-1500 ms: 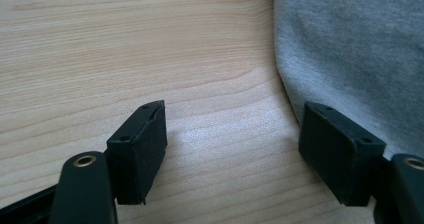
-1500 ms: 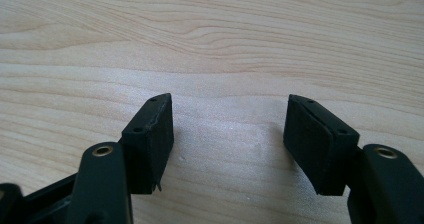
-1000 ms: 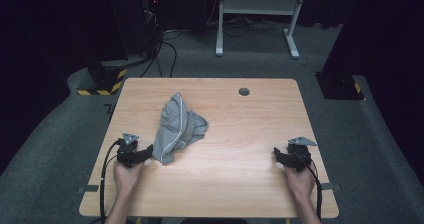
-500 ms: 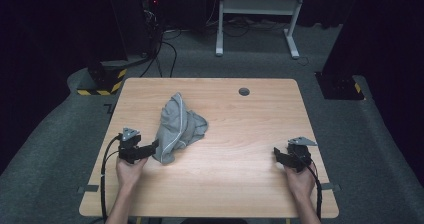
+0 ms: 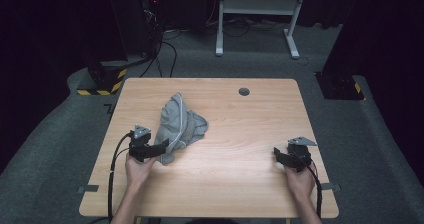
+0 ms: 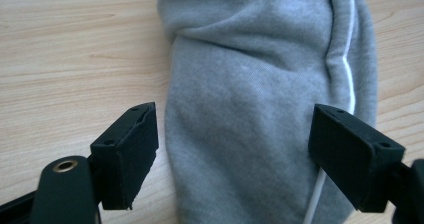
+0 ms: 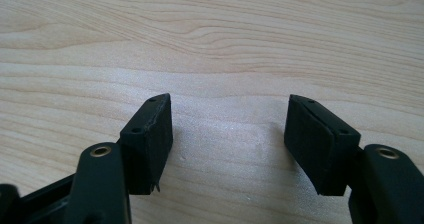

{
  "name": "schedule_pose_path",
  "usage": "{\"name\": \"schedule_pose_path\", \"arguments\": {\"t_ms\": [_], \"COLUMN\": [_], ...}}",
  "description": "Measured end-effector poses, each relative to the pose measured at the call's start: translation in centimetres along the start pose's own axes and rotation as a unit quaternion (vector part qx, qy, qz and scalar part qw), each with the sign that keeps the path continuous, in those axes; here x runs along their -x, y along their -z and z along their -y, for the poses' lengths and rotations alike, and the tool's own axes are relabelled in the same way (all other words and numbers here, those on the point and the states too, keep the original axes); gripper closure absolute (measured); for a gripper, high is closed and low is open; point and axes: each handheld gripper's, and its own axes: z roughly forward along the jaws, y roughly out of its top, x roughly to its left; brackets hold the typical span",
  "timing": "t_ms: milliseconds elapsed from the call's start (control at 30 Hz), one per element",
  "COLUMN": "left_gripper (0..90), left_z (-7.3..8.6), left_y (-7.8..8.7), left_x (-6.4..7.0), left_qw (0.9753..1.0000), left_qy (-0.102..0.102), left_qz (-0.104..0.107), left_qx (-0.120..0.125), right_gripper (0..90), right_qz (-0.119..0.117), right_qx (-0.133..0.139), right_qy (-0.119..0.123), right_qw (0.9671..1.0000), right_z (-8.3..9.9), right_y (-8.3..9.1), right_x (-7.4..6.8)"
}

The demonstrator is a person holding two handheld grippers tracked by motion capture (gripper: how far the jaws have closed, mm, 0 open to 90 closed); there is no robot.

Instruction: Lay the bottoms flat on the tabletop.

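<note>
A crumpled grey garment (image 5: 179,125) with a white cord lies left of centre on the wooden table (image 5: 240,184). My left gripper (image 5: 163,146) is open at the garment's near end. In the left gripper view the grey cloth (image 6: 260,99) lies between the wide-apart jaws, and a white cord (image 6: 349,79) runs along its right side. My right gripper (image 5: 276,155) rests near the table's right front, open. In the right gripper view my right gripper (image 7: 229,139) has bare wood between its pads.
A small dark round grommet (image 5: 244,91) sits near the table's far edge. Beyond the table stand a white desk frame (image 5: 260,14), cables on grey carpet, and a yellow-black striped base (image 5: 100,81) at the far left.
My left gripper has moved right, onto the near end of the grey garment, so its jaws now straddle the cloth. The right gripper has stayed put.
</note>
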Motion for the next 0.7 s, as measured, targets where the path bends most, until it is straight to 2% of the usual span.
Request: {"name": "schedule_pose_path", "arguments": {"t_ms": [100, 200, 267, 333, 367, 467, 600, 700], "left_gripper": [20.5, 23.6, 25.6, 26.2, 29.3, 38.4, 43.6, 54.6], "left_z": [-0.5, -1.1, -1.2, -1.2, -1.1, -1.0, -1.0, -0.9], "left_y": [-0.6, -2.1, -2.4, -2.9, -3.4, -3.6, -3.7, -3.8], "left_x": [0.2, 0.9, 0.9, 0.7, 0.6, 0.7, 0.8, 0.6], "left_qw": [1.0, 0.9999, 0.9999, 1.0, 0.9999, 0.9999, 0.9998, 0.9997], "left_qy": [0.002, -0.011, -0.009, 0.004, 0.01, 0.004, 0.002, -0.004], "left_qz": [0.005, -0.008, -0.007, -0.002, 0.004, 0.011, 0.016, 0.015], "left_qx": [0.006, -0.005, -0.001, -0.004, -0.007, -0.01, -0.011, -0.02], "right_gripper": [35.5, 34.8, 34.9, 34.8, 34.8, 34.8, 34.8, 34.8], "right_qz": [-0.001, -0.003, -0.004, -0.004, -0.004, -0.004, -0.004, -0.004], "right_qx": [0.0, -0.001, -0.002, -0.001, -0.001, -0.001, -0.001, -0.001], "right_qy": [0.001, 0.002, 0.002, 0.002, 0.002, 0.002, 0.002, 0.002], "right_qw": [1.0, 1.0, 1.0, 1.0, 1.0, 1.0, 1.0, 1.0], "right_z": [0.0, 0.0, 0.0, 0.0, 0.0, 0.0, 0.0, 0.0], "right_y": [0.0, 0.0, 0.0, 0.0, 0.0, 0.0, 0.0, 0.0], "right_x": [0.0, 0.0, 0.0, 0.0, 0.0, 0.0, 0.0, 0.0]}}
